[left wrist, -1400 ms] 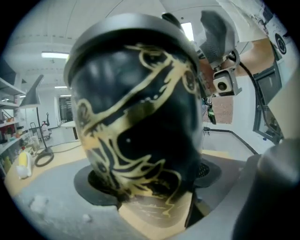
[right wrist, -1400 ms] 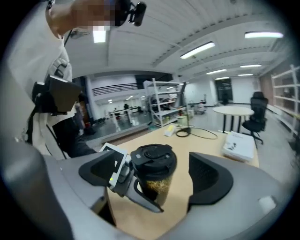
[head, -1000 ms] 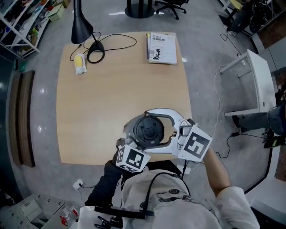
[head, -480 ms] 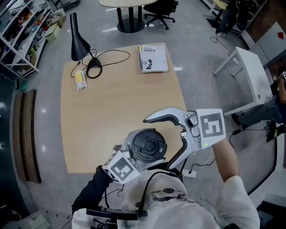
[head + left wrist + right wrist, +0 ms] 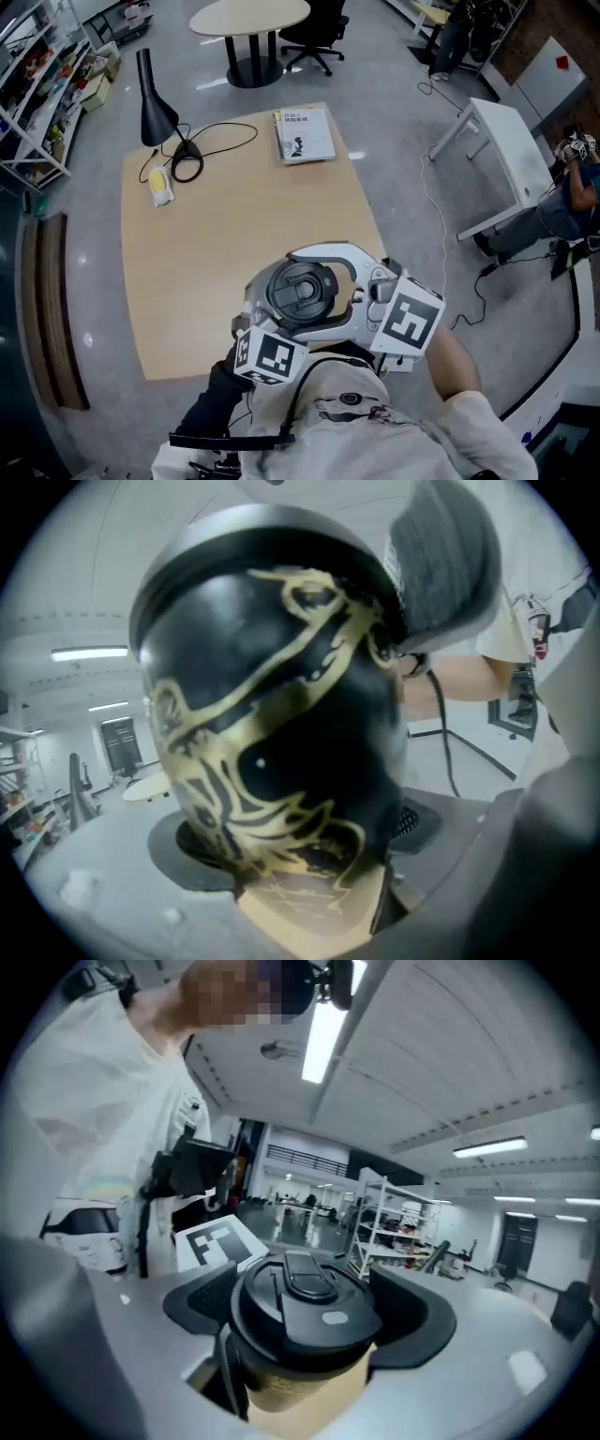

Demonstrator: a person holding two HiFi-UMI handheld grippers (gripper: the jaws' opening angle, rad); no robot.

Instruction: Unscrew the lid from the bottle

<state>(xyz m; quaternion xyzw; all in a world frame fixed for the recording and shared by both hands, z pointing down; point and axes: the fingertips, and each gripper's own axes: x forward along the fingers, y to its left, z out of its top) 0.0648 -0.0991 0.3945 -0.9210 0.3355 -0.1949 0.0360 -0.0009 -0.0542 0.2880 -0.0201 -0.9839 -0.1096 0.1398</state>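
From the left gripper view, the left tongs [image 5: 300, 841] are clamped wide round the lower body of the bottle [image 5: 281, 724], with a grey pad on each flank. I judge this to be the anchor for the twist. It should hold hard and not roll with the lid, or the thread will not give. The bottle fills the view. It is glossy black with swirling gold line-work, and a plain tan patch shows low down.

In the right gripper view, the right tongs [image 5: 305, 1324] have just been closing, with the lid [image 5: 305, 1297] between their two black pads. The pads seem to press its rim on both sides, though the wide lens makes the right-hand contact hard to swear to. The bite should sit square on the rim and in line with the bottle's axis. Short turns with a fresh grip each time look safer than one long wrench. The lid is black and domed, with a flip tab and a small grey oval on top. It sits flush on the tan-gold body with no gap, so I take it to be still threaded on.

In the head view, the bottle is held in the air close before the person's chest. It hangs over the near edge of the worktop [image 5: 234, 216], with the lid facing up and one pair of tongs on each side.
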